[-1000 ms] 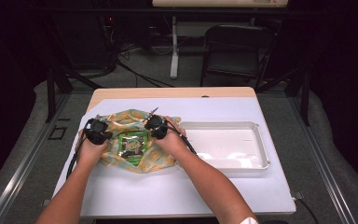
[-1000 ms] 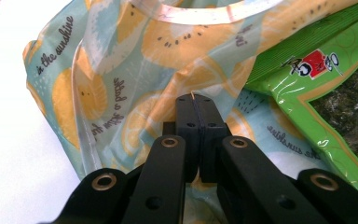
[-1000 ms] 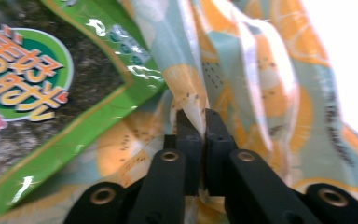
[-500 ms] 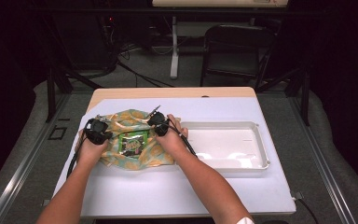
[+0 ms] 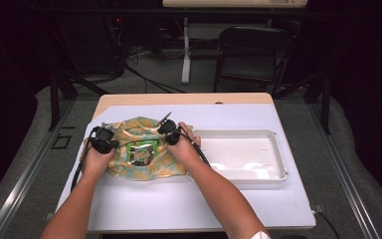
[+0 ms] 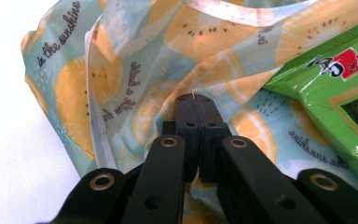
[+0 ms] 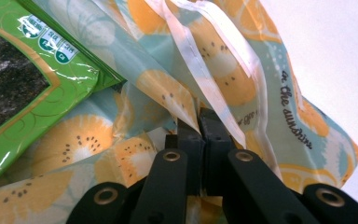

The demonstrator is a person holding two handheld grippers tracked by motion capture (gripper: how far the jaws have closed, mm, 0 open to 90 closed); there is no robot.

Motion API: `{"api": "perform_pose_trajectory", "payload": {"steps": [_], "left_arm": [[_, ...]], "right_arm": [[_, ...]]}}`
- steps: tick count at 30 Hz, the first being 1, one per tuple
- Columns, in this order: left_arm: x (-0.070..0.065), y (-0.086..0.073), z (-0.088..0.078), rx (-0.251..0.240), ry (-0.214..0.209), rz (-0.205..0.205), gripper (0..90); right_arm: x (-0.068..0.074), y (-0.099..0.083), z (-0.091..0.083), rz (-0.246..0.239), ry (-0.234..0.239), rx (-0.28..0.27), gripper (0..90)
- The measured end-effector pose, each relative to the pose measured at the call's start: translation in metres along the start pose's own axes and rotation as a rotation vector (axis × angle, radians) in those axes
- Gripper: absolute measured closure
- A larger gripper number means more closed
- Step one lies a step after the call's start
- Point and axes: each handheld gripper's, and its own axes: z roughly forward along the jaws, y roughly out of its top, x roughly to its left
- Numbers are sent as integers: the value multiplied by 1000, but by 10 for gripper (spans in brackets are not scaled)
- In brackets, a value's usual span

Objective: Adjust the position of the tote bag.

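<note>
The printed bag (image 5: 144, 149), thin glossy film with orange fruit-slice motifs, lies crumpled on the bench (image 5: 179, 209) left of the white rectangular tray (image 5: 278, 164). A green foil packet (image 5: 142, 152) rests on it. Left claw (image 6: 193, 100) and right claw (image 7: 200, 116) each pinch a film fold.

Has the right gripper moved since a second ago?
No. The right gripper keeps its place just left of the white tray, clamped on the fruit-print bag.

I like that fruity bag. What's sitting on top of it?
A green snack packet lies on the fruit-print bag, between the left gripper and right gripper. Whatever is under or inside the bag is covered.
</note>
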Motion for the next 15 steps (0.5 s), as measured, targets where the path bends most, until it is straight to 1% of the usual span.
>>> {"api": "perform_pose_trajectory", "payload": {"steps": [2,3,4,5,7,8,9,10,11,12,14,15], "left_arm": [[0,0,0,-1,-1,-2,900],[1,0,0,-1,-1,-2,900],[1,0,0,0,0,-7,900],[1,0,0,-1,-2,-7,900],[2,0,0,-2,-6,-7,900],[2,0,1,-2,-9,-14,899],[3,0,1,-2,-14,-18,899],[3,0,1,-1,-15,-17,894],[2,0,0,-5,-16,-14,883],[2,0,-1,-10,-29,-27,853],[1,1,-5,-27,-35,-30,778],[0,2,-9,-47,-30,-32,753]], "right_arm": [[-1,0,0,12,9,-3,886],[-2,0,0,7,11,8,885],[-2,0,1,22,14,-2,885],[-3,0,0,18,18,10,885],[-3,0,1,28,20,6,884],[-4,0,0,25,23,14,880],[-4,0,1,36,26,7,877],[-5,0,1,39,35,13,874],[-6,0,0,38,41,17,871],[-6,0,1,52,43,5,871],[-5,0,0,44,42,16,871],[-5,0,1,45,39,13,871]]}}
